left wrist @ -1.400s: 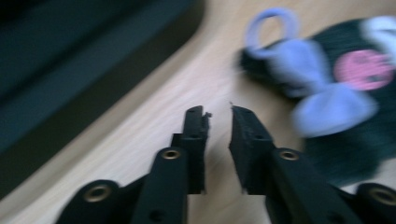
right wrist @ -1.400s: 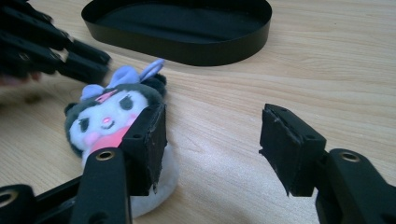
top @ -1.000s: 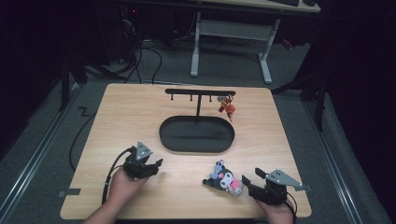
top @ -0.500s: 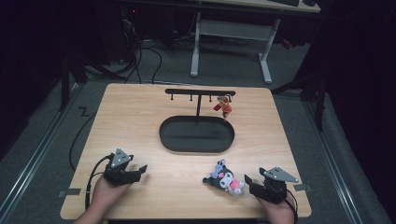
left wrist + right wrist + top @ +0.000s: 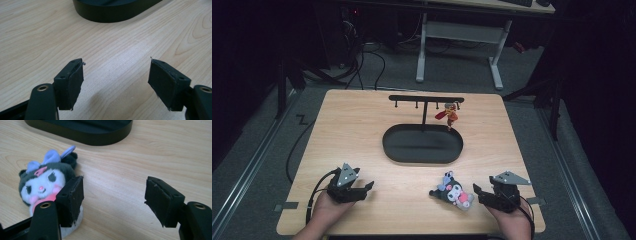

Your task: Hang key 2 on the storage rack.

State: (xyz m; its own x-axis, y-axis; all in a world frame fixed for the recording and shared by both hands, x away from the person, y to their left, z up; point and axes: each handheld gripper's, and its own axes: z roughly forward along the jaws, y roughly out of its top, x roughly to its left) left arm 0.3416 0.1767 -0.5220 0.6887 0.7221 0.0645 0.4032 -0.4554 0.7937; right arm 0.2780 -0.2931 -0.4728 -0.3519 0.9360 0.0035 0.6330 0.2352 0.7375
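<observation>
A plush toy (image 5: 453, 191) with a black hood, white face and lilac bow lies on the wooden table (image 5: 352, 130), near the front right. My right gripper (image 5: 477, 192) is open just to its right. In the right gripper view the toy (image 5: 45, 180) lies beside and partly behind the left jaw, outside the gap of my right gripper (image 5: 113, 195). At the front left, my left gripper (image 5: 368, 187) is open over bare wood. Its jaws have just been opening, and in the left gripper view nothing lies between them (image 5: 116, 75).
A black oval tray (image 5: 422, 150) sits mid-table, with a T-shaped hook stand (image 5: 426, 99) rising from it. A small red and orange figure (image 5: 450, 115) hangs from the stand's right side. Cables trail from both grippers toward the front edge.
My left hand has moved left and a little toward the front edge, and its jaws stand wider. The right gripper has hardly shifted beside the plush toy.
</observation>
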